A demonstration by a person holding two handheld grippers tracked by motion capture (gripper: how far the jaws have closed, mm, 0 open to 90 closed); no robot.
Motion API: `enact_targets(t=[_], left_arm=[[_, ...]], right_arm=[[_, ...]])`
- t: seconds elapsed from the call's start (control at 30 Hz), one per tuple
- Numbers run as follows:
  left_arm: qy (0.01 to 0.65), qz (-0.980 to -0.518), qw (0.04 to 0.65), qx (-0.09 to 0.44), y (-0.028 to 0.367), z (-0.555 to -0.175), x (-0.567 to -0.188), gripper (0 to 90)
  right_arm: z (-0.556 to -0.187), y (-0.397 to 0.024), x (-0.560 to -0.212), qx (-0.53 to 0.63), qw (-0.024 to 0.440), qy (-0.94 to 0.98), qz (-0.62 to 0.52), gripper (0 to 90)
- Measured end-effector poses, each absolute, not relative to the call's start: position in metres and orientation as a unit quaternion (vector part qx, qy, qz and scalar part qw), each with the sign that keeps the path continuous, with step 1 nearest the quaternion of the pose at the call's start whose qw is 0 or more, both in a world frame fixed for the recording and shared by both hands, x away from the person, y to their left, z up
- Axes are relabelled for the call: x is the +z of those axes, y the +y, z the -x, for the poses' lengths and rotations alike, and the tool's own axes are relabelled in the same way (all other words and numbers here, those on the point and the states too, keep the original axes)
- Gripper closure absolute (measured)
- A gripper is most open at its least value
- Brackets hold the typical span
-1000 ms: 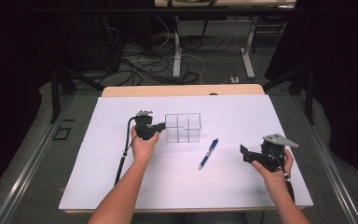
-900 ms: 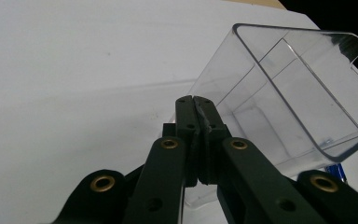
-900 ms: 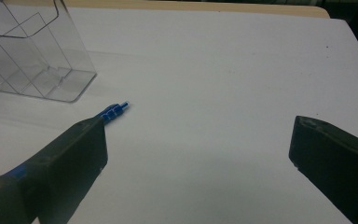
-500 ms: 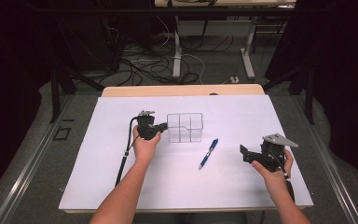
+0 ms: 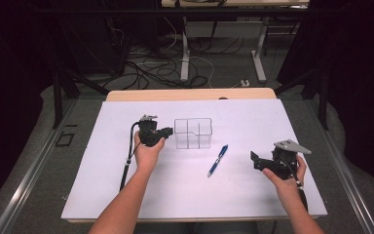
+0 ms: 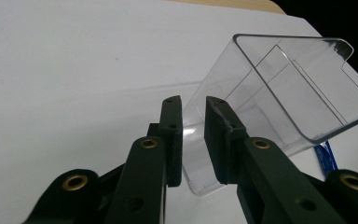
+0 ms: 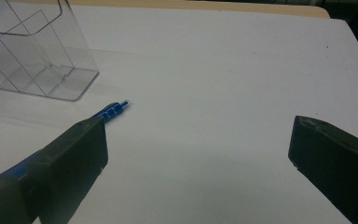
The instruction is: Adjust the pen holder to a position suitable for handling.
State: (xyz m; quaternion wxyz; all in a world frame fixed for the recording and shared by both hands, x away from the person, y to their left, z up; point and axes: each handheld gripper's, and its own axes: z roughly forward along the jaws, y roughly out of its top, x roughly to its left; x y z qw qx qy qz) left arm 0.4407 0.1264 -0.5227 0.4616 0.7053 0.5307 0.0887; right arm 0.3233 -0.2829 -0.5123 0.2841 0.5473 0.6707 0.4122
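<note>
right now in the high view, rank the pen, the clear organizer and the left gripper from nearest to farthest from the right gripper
From the right gripper:
1. blue pen, just to its left on the white sheet.
2. clear organizer, farther left and toward the table's far edge.
3. left gripper, at the organizer's left wall, farthest.

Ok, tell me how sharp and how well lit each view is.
High view: white table sheet evenly bright, surroundings dark, whole picture soft. Left gripper view: clear organizer sharp, glinting along its rim; near tongs dark. Right gripper view: blue pen fairly crisp, the close jaws blurred.
</note>
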Motion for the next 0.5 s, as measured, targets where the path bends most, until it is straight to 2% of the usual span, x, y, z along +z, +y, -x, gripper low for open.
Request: enact_targets(t=[0.27, 0.5], left_arm=[[0.523, -0.706, 0.47, 0.087, 0.13, -0.43, -0.518, 68.4], [0.499, -0.716, 0.475, 0.11, 0.129, -0.419, -0.511, 56.8]], right_arm=[[-0.323, -0.283, -0.512, 0.412, 0.281, 0.669, -0.551, 4.2], [-0.323, -0.284, -0.511, 0.412, 0.288, 0.669, -0.548, 4.2]])
